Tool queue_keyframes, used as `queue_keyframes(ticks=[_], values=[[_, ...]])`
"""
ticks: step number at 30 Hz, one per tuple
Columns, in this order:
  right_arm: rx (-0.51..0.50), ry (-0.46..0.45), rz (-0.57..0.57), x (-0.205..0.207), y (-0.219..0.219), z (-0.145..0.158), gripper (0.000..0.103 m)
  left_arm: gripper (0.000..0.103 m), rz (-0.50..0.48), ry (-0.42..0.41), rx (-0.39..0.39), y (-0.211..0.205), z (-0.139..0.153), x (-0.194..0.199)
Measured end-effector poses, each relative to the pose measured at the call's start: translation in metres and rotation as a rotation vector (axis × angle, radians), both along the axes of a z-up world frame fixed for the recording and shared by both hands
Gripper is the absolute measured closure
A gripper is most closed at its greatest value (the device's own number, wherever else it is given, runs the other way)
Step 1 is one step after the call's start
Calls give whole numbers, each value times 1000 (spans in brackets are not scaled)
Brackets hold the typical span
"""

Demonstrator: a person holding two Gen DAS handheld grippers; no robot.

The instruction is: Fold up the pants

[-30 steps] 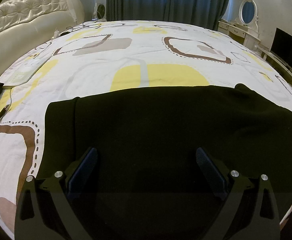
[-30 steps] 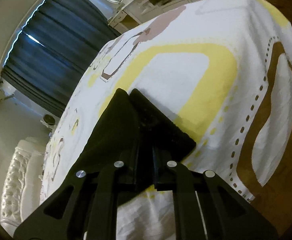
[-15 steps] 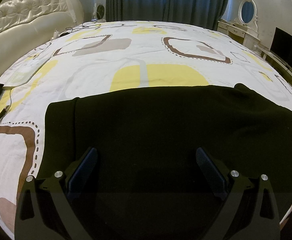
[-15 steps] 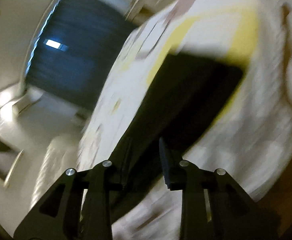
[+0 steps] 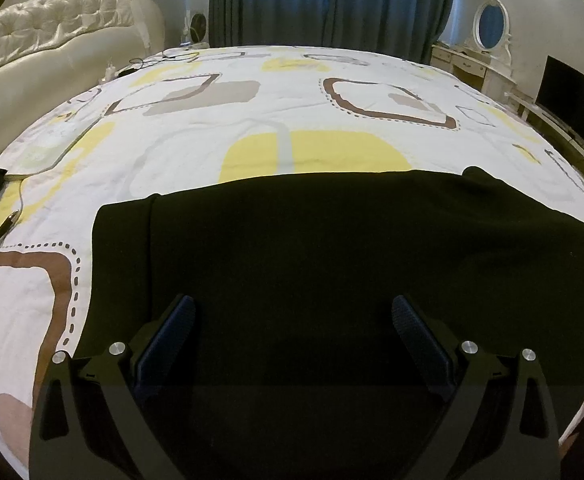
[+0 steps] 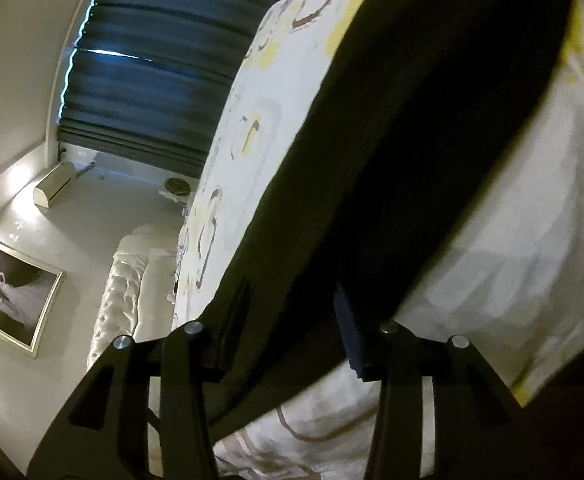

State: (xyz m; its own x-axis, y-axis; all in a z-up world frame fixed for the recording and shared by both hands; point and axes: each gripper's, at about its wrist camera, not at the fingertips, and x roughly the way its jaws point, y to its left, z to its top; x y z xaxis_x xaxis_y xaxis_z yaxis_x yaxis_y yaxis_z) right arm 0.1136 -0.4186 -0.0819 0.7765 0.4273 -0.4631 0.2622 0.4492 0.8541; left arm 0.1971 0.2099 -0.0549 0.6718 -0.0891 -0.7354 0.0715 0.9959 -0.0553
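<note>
Both grippers, left gripper (image 5: pixel 292 320) and right gripper (image 6: pixel 292 320), are hovering jaws apart over the black pants (image 5: pixel 332 248) at the bed's (image 5: pixel 251 120) near edge, seemingly between folds; next comes gripping an end.

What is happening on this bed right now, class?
A person with a gripper in each hand is folding black pants spread on a patterned bedspread. The left gripper hangs wide open above the cloth. The right gripper is open too, its fingers either side of the fabric.
</note>
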Motion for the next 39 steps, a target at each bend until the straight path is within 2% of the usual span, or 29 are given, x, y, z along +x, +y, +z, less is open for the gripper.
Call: queue_keyframes(ticks=[1,2,3,4,14,20,23,25,26,28,29,30,31,33,35,37,39], values=[[-5,2,1,2,0,-1,62,5,0,0,-3,0,0,1],[-12,3,5,3,0,-1,73,5,-1,0,-4,0,0,1],[-16,1,16,4,2,-2,89,5,0,0,-3,0,0,1],[-16,2,20,3,2,-3,93,5,-1,1,-2,0,0,1],[-82,-22,9,-33,3,18,97,5,-22,15,-13,2,1,-3],[-39,24,2,-42,-4,0,95,5,-27,-3,-42,7,2,-15],[-41,11,-4,-45,7,6,88,5,-6,13,-46,4,7,-20],[-29,-1,16,-46,17,11,80,5,-11,44,-91,-2,13,-24],[-20,-7,38,-45,25,14,75,5,-19,57,-118,-6,16,-27],[10,-13,108,-40,47,15,73,5,16,48,-104,-19,24,-36],[27,-10,149,-36,58,14,73,5,-8,42,-125,-26,27,-41],[56,-7,194,-32,74,11,73,5,-61,48,-180,-36,31,-48],[70,-6,218,-31,84,9,73,5,-64,51,-198,-42,33,-52],[83,1,271,-26,102,5,72,5,-45,49,-247,-52,36,-66],[101,9,303,-22,117,-1,72,5,-48,80,-331,-64,35,-78],[113,15,327,-20,128,-6,71,5,0,89,-362,-72,33,-87],[118,13,327,-17,134,-6,63,5,57,73,-389,-75,34,-94]])
